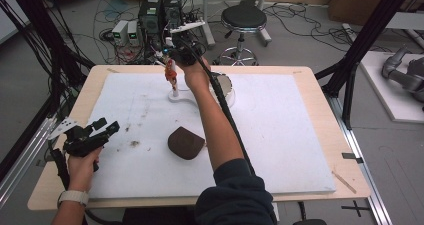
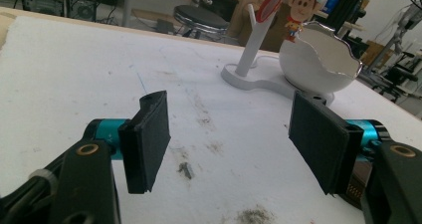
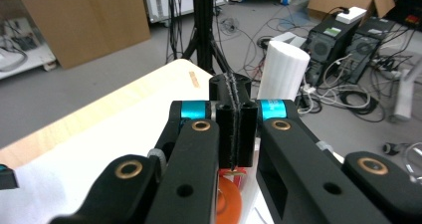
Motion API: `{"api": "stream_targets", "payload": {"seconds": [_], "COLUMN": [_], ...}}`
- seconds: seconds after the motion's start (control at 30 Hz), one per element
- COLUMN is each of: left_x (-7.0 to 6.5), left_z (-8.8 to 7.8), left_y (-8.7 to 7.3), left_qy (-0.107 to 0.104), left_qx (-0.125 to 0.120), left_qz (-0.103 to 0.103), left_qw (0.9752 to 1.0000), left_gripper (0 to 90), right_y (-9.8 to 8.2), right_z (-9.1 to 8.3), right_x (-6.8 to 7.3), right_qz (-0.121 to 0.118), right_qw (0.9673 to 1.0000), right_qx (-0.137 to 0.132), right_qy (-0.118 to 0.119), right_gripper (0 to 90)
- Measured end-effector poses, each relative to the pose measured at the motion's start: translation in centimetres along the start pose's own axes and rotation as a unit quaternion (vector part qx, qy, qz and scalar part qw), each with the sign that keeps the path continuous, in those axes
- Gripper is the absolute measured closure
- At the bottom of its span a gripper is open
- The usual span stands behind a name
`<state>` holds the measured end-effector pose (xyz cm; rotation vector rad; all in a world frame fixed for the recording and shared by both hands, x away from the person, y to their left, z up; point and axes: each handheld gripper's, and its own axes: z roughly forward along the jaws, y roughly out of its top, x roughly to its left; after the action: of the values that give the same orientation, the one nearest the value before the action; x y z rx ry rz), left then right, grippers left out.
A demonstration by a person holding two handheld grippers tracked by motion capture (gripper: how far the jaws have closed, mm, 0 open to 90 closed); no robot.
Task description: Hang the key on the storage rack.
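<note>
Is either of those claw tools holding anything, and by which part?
The right gripper pinches the top of a small orange-red figure at the white stand. The left gripper is open, empty.

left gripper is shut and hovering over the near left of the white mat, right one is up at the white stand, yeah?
Not quite: the left gripper is open, not shut. The left gripper view shows its two pads well apart with bare white mat between them. The rest holds: the right gripper is at the white stand.

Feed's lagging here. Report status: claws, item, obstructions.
Left claw open, low over the mat's left side. Right claw shut on keychain at the white stand. Brown pouch mid-mat, apart.
</note>
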<state>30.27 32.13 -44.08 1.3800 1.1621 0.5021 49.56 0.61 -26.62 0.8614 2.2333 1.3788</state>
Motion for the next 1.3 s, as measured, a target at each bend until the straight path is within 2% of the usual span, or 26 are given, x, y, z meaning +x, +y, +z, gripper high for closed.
{"api": "stream_targets", "payload": {"seconds": [0.1,0.13,0.27,0.43,0.53,0.57,0.63,0.7,0.77,0.83,0.9,0.97,1.03,1.1,1.23,1.3], "left_x": [0.0,0.0,0.0,0.0,0.0,0.0,-0.1,-0.3,-0.4,-0.6,-0.6,-0.6,-0.6,-0.7,-1.1,-1.3], "left_z": [0.0,0.0,-0.1,-0.2,-0.3,-0.3,-0.4,-0.5,-0.5,-0.6,-0.6,-0.6,-0.7,-0.8,-0.8,-0.7], "left_y": [0.0,0.0,0.0,0.0,0.0,0.0,0.1,0.2,0.2,0.3,0.3,0.3,0.3,0.4,0.5,0.5], "left_qy": [0.0,0.0,0.001,0.003,0.001,-0.001,0.002,0.01,0.013,0.013,0.012,0.012,0.012,0.011,0.008,0.005], "left_qx": [0.0,0.0,0.001,-0.001,-0.006,-0.008,-0.015,-0.021,-0.022,-0.024,-0.023,-0.025,-0.025,-0.028,-0.031,-0.033], "left_qz": [0.0,0.0,0.001,0.001,0.003,0.003,0.007,0.01,0.012,0.015,0.018,0.019,0.02,0.022,0.03,0.03], "left_qw": [1.0,1.0,1.0,1.0,1.0,1.0,0.9999,0.9997,0.9996,0.9995,0.9995,0.9994,0.9994,0.9993,0.999,0.999], "left_gripper": [32.2,32.2,32.2,32.2,32.2,31.9,29.7,26.2,25.2,25.1,25.1,25.1,25.1,25.1,25.1,24.8], "right_y": [0.0,0.0,-0.1,-1.5,-3.3,-4.1,-5.1,-6.5,-7.5,-8.9,-10.1,-10.9,-12.0,-13.0,-15.8,-17.0], "right_z": [0.0,-0.2,-0.8,-2.6,-4.3,-5.1,-6.2,-7.7,-8.9,-10.5,-11.9,-13.3,-14.9,-16.3,-19.3,-20.3], "right_x": [0.2,0.3,0.3,-0.7,-1.6,-2.0,-2.6,-3.3,-4.0,-4.9,-5.5,-6.1,-6.4,-6.7,-7.1,-7.2], "right_qz": [-0.002,0.004,-0.003,0.013,0.011,0.01,0.006,0.001,0.003,0.011,0.008,0.007,-0.002,0.001,-0.005,-0.002], "right_qw": [1.0,0.9998,0.9998,0.9991,0.9985,0.9986,0.998,0.9978,0.9971,0.9969,0.9958,0.9956,0.9946,0.994,0.9914,0.9909], "right_qx": [-0.004,-0.018,-0.021,-0.036,-0.037,-0.034,-0.02,-0.03,-0.023,-0.028,-0.033,-0.022,-0.031,-0.031,-0.048,-0.051], "right_qy": [-0.005,-0.003,-0.005,-0.017,-0.038,-0.04,-0.059,-0.059,-0.072,-0.073,-0.085,-0.091,-0.099,-0.105,-0.122,-0.125], "right_gripper": [90.0,80.6,80.2,62.1,49.1,44.3,37.4,42.6,36.2,29.9,27.7,25.4,24.7,20.8,20.5,19.8]}}
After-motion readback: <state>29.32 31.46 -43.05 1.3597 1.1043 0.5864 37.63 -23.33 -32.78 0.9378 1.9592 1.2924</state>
